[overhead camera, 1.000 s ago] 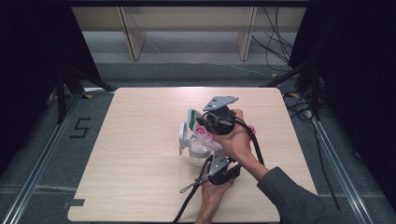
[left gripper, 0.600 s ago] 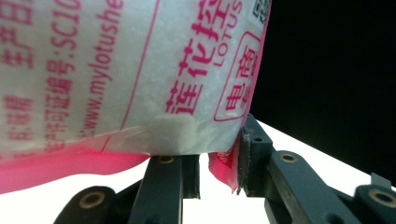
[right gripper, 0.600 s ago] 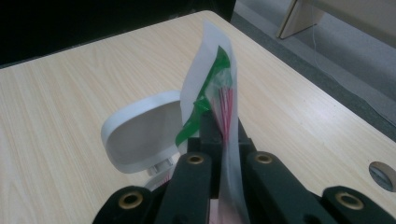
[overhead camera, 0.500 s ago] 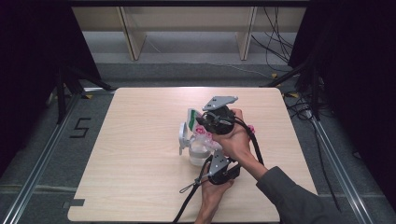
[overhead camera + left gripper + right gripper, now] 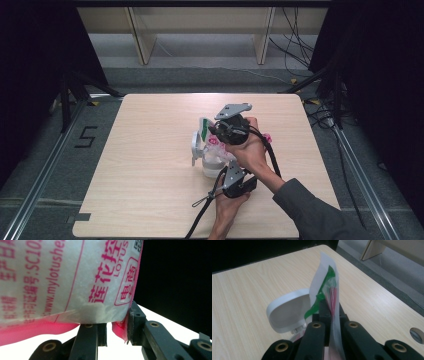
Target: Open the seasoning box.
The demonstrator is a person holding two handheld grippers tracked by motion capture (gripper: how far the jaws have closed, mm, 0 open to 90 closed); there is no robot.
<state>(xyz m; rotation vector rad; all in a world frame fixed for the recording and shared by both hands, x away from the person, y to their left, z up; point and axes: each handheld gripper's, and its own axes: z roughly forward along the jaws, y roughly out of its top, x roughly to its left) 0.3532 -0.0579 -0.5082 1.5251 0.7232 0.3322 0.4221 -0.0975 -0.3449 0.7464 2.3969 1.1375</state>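
The right gripper (image 5: 329, 312) was clamped on the bag's green-and-white top edge (image 5: 325, 282) — a white open lid (image 5: 287, 312) sat just beyond its jaws. The left gripper (image 5: 116, 327) pinched the pink-printed bag (image 5: 75, 277) at its lower corner — the bag hung directly above those jaws, over the wooden table (image 5: 150, 150).

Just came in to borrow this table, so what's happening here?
A person is handling a white and pink printed bag with a tool in each hand, over a white container with its lid open, near the middle of the table. The right tool is shut on the bag's top edge, holding it upright. The left tool grips the bag's pink bottom edge. Whether anything is pouring cannot be told.
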